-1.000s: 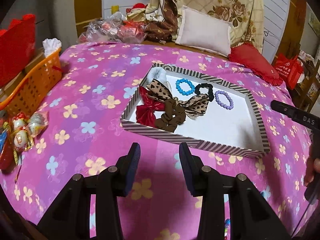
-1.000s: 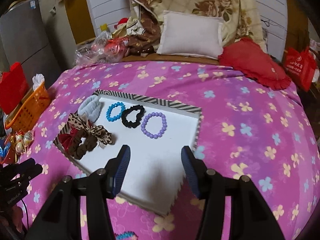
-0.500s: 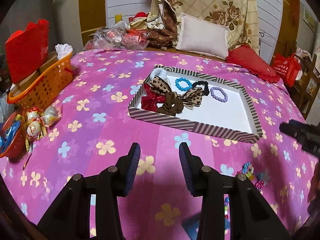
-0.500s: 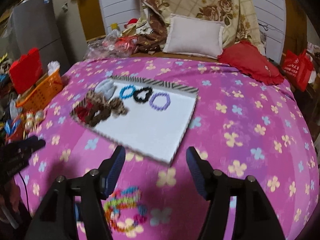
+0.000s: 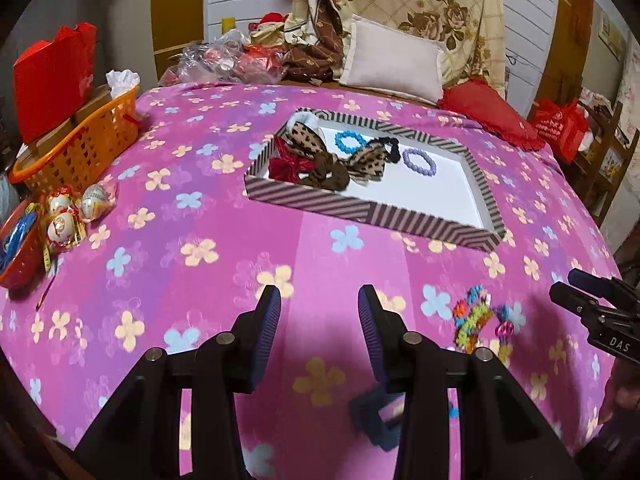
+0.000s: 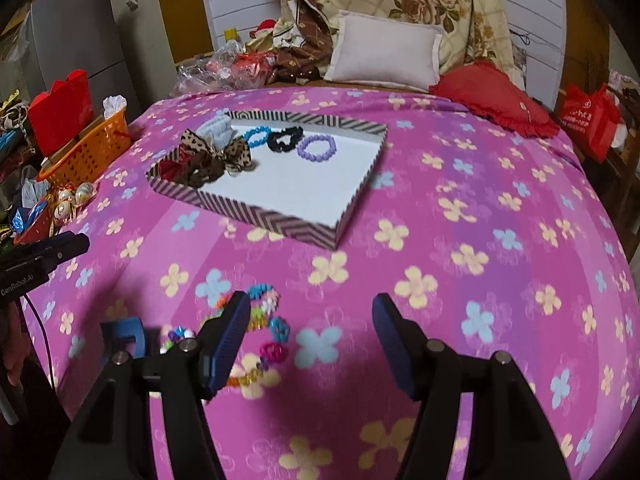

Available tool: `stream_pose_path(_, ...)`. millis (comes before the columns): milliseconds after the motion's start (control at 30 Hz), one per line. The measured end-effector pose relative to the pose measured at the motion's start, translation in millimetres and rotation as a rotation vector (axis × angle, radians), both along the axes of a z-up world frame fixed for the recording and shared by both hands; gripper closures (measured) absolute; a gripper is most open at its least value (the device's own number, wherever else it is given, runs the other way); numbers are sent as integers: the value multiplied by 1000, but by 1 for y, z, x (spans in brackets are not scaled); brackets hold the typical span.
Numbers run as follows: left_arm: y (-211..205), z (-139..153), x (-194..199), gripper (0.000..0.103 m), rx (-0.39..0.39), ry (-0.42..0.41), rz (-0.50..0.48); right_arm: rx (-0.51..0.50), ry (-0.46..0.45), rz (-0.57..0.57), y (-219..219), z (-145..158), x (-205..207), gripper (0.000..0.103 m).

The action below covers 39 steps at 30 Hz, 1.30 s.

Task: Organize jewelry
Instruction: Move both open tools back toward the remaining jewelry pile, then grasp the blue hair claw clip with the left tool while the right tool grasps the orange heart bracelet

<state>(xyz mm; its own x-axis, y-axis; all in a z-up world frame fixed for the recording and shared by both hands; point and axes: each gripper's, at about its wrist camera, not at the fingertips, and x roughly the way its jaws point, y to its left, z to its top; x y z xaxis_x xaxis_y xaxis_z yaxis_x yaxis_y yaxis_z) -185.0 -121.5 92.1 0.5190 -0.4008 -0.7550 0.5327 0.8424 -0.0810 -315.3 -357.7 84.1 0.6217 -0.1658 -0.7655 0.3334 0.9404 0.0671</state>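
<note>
Two grippers hang over our bed (image 6: 500, 184), which wears a pink flowered cover. Our left gripper (image 5: 319, 330) has its jaws spread, with only the cover between them. Our right gripper (image 6: 308, 338) has just been opening its jaws; they stand wide apart with nothing pinched, and the only thing between them is bare cover and one edge of the beads.

Ahead of both sits a striped tray (image 6: 280, 218) with a white floor. At its far end lie a blue bracelet (image 6: 256, 136), a black scrunchie (image 6: 285, 139) and a purple bracelet (image 6: 317, 148) in a row, apart from one another. At its left end a leopard bow (image 5: 362, 162), a red bow (image 5: 289, 165), a brown scrunchie (image 5: 328, 174) and a pale scrunchie (image 6: 218, 130) lie piled together.

On the cover, outside the tray and near us, lies a tangle of coloured beads (image 6: 262, 320), just beside the right gripper's left finger. It is blurred, so we cannot count the pieces. Just left of it rests a blue clip (image 6: 124, 336).

An orange basket (image 5: 80, 148) stands at the bed's left edge.
</note>
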Motion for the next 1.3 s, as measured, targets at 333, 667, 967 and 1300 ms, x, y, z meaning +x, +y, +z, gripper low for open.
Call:
stream_pose_path(333, 8, -11, -18, 67, 4, 49, -50, -14, 46, 40, 13, -18, -5, 37)
stream_pose_path(667, 13, -31, -31, 67, -14, 156, -140, -13, 60, 66, 18, -25, -5, 37)
stream_pose_path(967, 8, -40, -35, 64, -31, 245, -252, 4, 75, 88, 20, -29, -5, 37)
stream_pose_path(1300, -5, -39, -43, 48, 23, 199, -427, 63, 95, 91, 14, -38, -3, 37)
